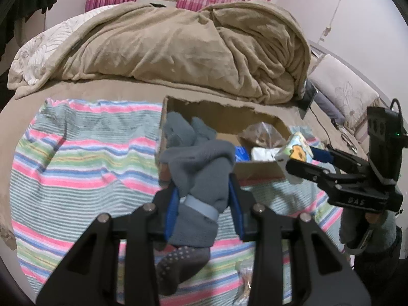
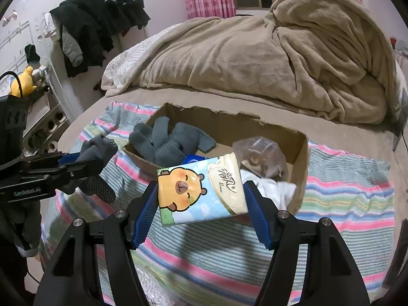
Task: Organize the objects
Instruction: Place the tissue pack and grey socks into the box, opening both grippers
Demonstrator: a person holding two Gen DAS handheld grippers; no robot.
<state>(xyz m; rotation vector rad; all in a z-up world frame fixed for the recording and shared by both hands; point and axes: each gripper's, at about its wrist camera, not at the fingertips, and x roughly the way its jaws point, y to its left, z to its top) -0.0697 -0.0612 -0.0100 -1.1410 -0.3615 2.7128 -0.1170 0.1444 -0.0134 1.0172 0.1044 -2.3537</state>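
Observation:
My left gripper (image 1: 204, 199) is shut on a bundle of grey socks (image 1: 201, 178) and holds it above the striped cloth, just in front of the cardboard box (image 1: 257, 169). My right gripper (image 2: 201, 199) is shut on a tissue pack (image 2: 201, 188) with a cartoon bear, held over the box's near edge (image 2: 302, 178). The box holds more grey socks (image 2: 168, 142), a clear plastic bag (image 2: 262, 155), a white item (image 2: 270, 186) and a blue item (image 2: 193, 159). The right gripper also shows in the left wrist view (image 1: 285, 164), and the left gripper in the right wrist view (image 2: 102, 163).
The box sits on a striped cloth (image 1: 76, 153) on a bed. A rumpled beige blanket (image 1: 191, 48) lies behind it, with pillows (image 1: 341, 89) at the right. Dark clothes (image 2: 102, 15) hang at the left, beside a shelf with a yellow plush toy (image 2: 23, 81).

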